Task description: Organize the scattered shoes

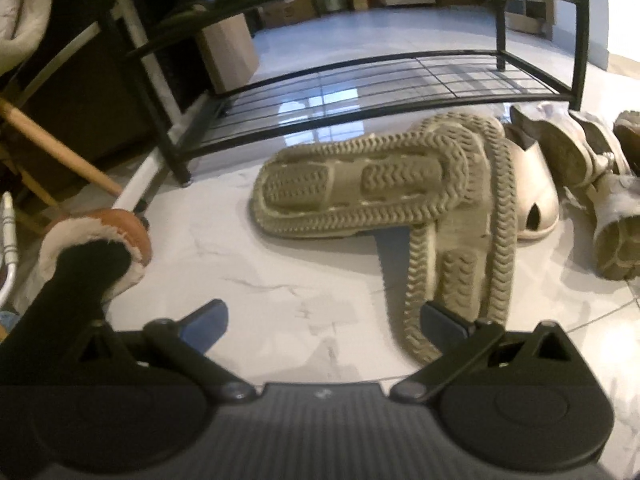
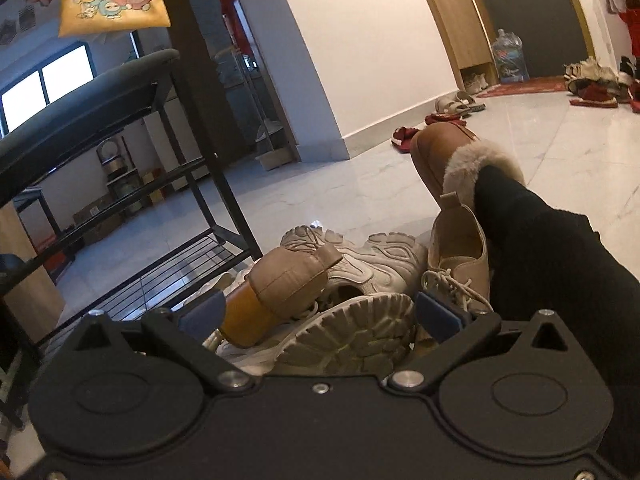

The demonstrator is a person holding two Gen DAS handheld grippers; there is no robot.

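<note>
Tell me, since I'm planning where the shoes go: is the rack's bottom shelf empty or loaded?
Empty, as far as visible: the bottom shelf shows bare wire grid with floor tiles through it. The clogs lie upside down on the floor.

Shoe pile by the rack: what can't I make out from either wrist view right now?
- Left wrist: sneaker cut off by the right edge.
- Left wrist: clogs lie sole-up; uppers mostly hidden.
- Right wrist: white sneakers partly buried under the heeled shoe.
- Right wrist: doorway shoes too small to identify.

Bare floor (image 1: 248,280) lies open left of the upturned clogs (image 1: 360,192) fronting the rack (image 1: 360,84).
</note>
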